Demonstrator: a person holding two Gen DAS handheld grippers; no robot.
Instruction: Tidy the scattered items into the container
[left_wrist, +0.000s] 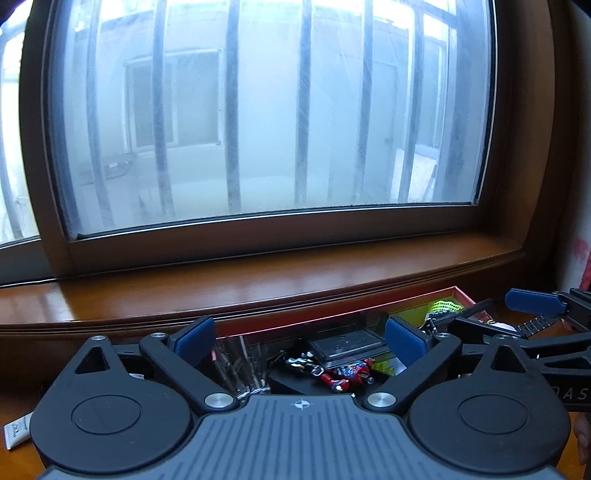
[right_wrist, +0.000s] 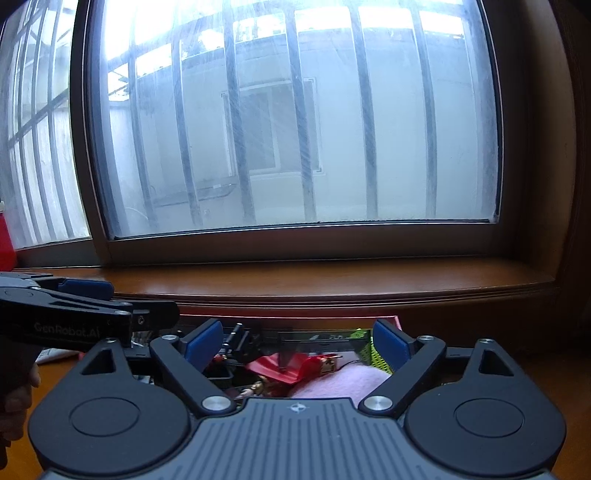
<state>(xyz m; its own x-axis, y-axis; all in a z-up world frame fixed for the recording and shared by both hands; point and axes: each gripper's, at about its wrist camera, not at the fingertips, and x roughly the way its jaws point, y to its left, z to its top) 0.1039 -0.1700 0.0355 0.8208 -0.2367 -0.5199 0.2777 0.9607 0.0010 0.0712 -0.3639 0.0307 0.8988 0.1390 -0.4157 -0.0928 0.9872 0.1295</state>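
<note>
Lying below spread tongs (left_wrist: 301, 341): container (left_wrist: 343, 315)

Red box (left_wrist: 463, 295) on wooden table (left_wrist: 22, 458)

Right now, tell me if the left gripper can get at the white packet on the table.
Probably not as it stands. The white packet lies low at the left, beside the left gripper, whose open fingers point into the box.
</note>
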